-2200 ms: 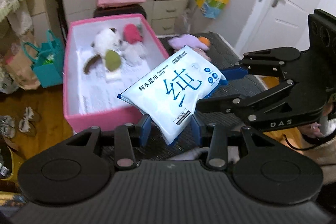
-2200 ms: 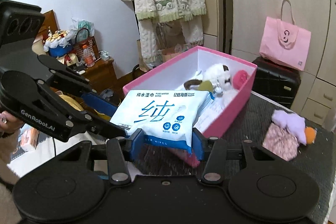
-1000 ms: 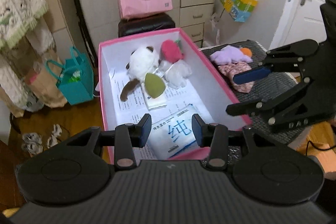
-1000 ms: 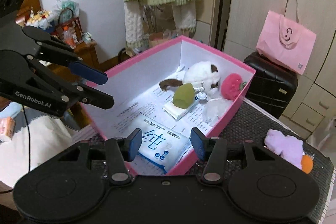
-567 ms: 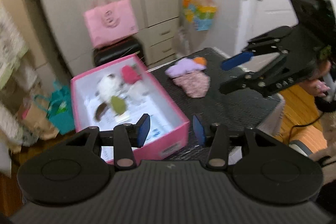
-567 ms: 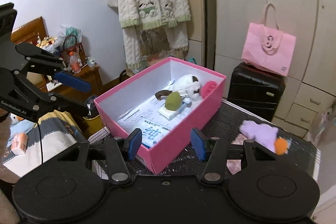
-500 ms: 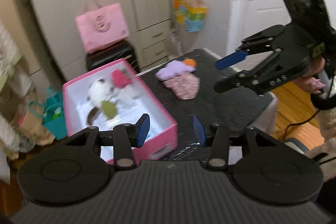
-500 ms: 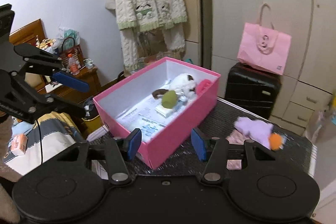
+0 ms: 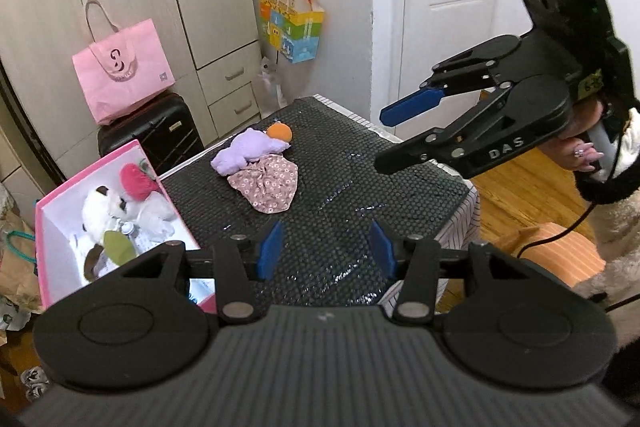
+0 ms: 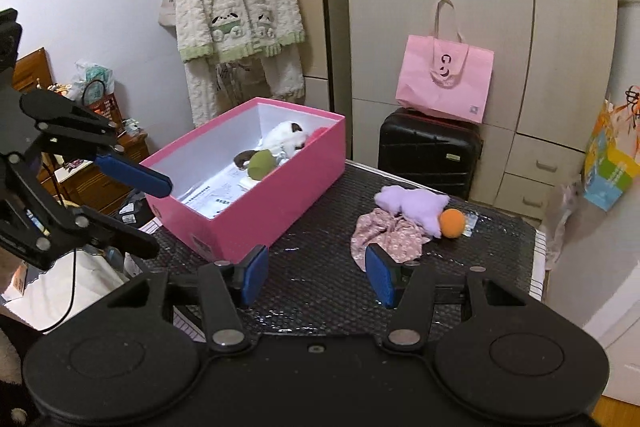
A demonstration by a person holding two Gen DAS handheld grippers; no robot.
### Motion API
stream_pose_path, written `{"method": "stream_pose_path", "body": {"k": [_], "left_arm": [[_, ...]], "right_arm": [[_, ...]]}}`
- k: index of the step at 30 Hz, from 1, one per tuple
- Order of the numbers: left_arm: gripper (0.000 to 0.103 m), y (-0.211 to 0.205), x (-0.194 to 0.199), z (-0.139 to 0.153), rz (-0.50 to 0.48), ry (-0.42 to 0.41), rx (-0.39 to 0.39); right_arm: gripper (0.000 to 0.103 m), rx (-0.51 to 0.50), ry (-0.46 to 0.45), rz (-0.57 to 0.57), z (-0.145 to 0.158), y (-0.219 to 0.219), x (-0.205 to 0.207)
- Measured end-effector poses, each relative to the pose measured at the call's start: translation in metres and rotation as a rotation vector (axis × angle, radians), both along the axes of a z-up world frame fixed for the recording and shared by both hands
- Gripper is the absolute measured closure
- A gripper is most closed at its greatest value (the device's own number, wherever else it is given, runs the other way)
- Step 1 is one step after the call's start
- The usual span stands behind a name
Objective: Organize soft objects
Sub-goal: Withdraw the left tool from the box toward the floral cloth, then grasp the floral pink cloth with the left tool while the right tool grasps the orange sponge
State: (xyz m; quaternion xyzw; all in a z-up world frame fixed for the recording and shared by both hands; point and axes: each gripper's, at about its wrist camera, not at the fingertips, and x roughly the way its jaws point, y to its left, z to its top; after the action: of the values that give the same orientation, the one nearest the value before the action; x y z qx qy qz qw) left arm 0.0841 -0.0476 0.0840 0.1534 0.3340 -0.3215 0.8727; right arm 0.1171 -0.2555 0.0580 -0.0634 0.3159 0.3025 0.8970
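A pink box [image 9: 42, 227] [image 10: 280, 203] sits at the left of a black mesh-topped table [image 9: 352, 187] and holds a white plush cat [image 9: 102, 213], a pink plush, a green item and the wipes pack. A purple plush with an orange ball [image 9: 248, 151] [image 10: 416, 205] lies on a floral cloth [image 9: 268, 183] [image 10: 384, 231] mid-table. My left gripper [image 9: 326, 253] is open and empty above the table's near part. My right gripper [image 10: 316, 273] is open and empty, above the table in front of the cloth; it also shows in the left wrist view [image 9: 412, 131].
A black suitcase [image 10: 430, 147] with a pink bag [image 10: 444, 77] on it stands behind the table by the wardrobe. A colourful bag [image 9: 292, 23] hangs near the door. A robe [image 10: 236, 7] hangs on the left. The table's right edge drops to wooden floor [image 9: 532, 187].
Both grippers let the wipes pack go into the pink box, opened, and drew back and to the right. They now face the purple plush and floral cloth.
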Motion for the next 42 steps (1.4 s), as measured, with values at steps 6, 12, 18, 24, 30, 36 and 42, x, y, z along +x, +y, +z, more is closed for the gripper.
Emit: {"method": "stream_pose_path", "body": {"k": [6, 12, 18, 24, 30, 36, 42], "left_arm": [[0.052, -0.019, 0.028, -0.016, 0.039, -0.007, -0.016], [0.049, -0.032, 0.058, -0.031, 0.080, 0.019, -0.042], [0.042, -0.048, 0.085, -0.049, 0.156, -0.006, -0.046], [0.038, -0.065, 0.107, -0.071, 0.207, -0.010, -0.013], [0.031, -0.079, 0.121, -0.097, 0.287, -0.052, -0.003], [0.030, -0.090, 0.130, -0.119, 0.326, -0.073, 0.004], [0.018, -0.095, 0.144, -0.138, 0.409, -0.073, -0.072]], "right_arm": [[0.042, 0.026, 0.016, 0.017, -0.010, -0.014, 0.022], [0.042, 0.045, 0.016, -0.012, -0.025, -0.025, 0.051], [0.042, 0.036, -0.054, -0.039, -0.041, -0.029, 0.080], [0.041, 0.006, -0.110, -0.051, -0.059, -0.033, 0.107], [0.036, 0.068, -0.040, -0.064, -0.079, -0.040, 0.141], [0.036, 0.139, 0.018, -0.098, -0.093, -0.045, 0.167], [0.035, 0.119, 0.057, -0.198, -0.113, -0.052, 0.199]]}}
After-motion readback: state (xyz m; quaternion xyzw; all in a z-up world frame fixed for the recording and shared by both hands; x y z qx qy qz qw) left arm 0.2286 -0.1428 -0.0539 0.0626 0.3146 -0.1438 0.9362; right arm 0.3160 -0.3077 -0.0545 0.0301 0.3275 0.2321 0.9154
